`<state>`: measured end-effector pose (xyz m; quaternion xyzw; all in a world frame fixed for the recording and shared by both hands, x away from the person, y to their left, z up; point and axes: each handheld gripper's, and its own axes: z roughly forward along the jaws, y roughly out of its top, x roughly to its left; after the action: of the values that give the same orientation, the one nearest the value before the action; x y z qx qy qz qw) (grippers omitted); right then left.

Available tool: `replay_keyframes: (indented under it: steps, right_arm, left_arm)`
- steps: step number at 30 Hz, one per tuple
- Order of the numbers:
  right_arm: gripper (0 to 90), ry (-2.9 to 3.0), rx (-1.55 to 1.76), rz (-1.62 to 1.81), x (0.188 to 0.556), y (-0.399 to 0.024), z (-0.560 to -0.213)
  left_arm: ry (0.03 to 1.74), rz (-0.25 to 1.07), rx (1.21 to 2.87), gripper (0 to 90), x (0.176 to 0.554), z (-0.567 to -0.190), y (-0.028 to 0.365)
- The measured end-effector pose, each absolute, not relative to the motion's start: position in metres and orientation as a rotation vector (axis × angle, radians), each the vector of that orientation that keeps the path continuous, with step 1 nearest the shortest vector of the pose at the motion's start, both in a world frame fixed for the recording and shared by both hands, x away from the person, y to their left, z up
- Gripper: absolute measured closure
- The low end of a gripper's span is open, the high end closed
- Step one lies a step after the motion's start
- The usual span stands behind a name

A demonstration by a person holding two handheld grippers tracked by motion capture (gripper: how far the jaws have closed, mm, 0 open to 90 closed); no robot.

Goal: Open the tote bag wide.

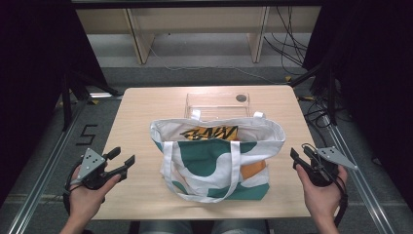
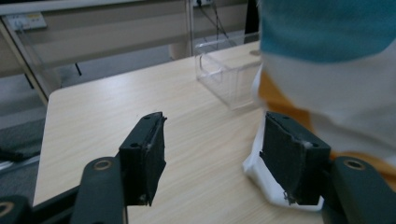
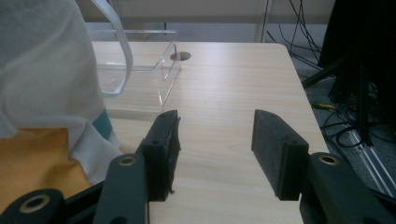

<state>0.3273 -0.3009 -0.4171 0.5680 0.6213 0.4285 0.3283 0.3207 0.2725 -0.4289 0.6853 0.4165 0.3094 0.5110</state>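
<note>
In the high view, a white tote bag [image 1: 216, 158] with green and orange shapes stands in the middle of the frame on the wooden table [image 1: 141, 107], its mouth open toward the top and its two handles draped down the near face. Behind it, at upper centre, sits a clear plastic bin [image 1: 217, 103], touching or just beside the bag's far rim. The left gripper [image 1: 124, 163] hovers at the lower left, jaws apart and empty, aimed at the bag's left side; the right gripper [image 1: 295, 157] waits at the lower right, likewise apart and empty. They probably flank the bag so as to take it from both sides. Bare tabletop lies on either side, so each has free room to come in.

In the left gripper view, the jaws stand wide with nothing between them. The bag's white bottom corner [image 2: 264, 179] lies just behind the right-hand jaw, near it; contact cannot be told. The table's edge runs down the left of the frame.

In the right gripper view, the jaws gape over bare wood, the bag at the left of the frame and the table's edge at the right.
</note>
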Motion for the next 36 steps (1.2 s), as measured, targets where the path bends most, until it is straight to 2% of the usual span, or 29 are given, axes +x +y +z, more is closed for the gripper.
replay_keyframes:
  steps: [5,6,9,13,15,16,19,22,31,36]
  right_arm:
    - [51.9,1.628,1.457,1.129,0.328,-0.302,-0.415]
    - [51.8,1.619,1.468,1.137,0.327,-0.301,-0.415]
    - [51.8,1.636,1.483,1.128,0.328,-0.299,-0.415]
    - [51.7,1.624,1.461,1.125,0.330,-0.299,-0.416]
    - [51.6,1.642,1.450,1.113,0.330,-0.300,-0.416]
    - [51.3,1.637,1.472,1.122,0.329,-0.299,-0.416]
    - [51.2,1.654,1.443,1.130,0.331,-0.302,-0.418]
    - [51.2,1.658,1.459,1.123,0.330,-0.302,-0.418]
    - [51.1,1.660,1.462,1.121,0.332,-0.303,-0.420]
    - [50.9,1.670,1.460,1.117,0.333,-0.302,-0.422]
  left_arm:
    - [0.922,0.677,1.634,48.3,0.315,-0.411,0.258]
    - [0.895,0.648,1.624,52.5,0.314,-0.406,0.253]
    - [0.826,0.637,1.628,54.3,0.312,-0.394,0.239]
    - [0.744,0.638,1.646,54.6,0.314,-0.375,0.222]
    - [0.697,0.647,1.678,52.1,0.318,-0.364,0.210]
    - [0.672,0.638,1.686,47.0,0.321,-0.360,0.202]
    - [0.550,0.626,1.758,46.2,0.331,-0.345,0.170]
    - [0.508,0.629,1.784,46.9,0.336,-0.340,0.155]
    - [0.328,0.513,1.922,49.8,0.359,-0.327,0.101]
    - [0.310,0.477,1.988,51.9,0.371,-0.329,0.088]
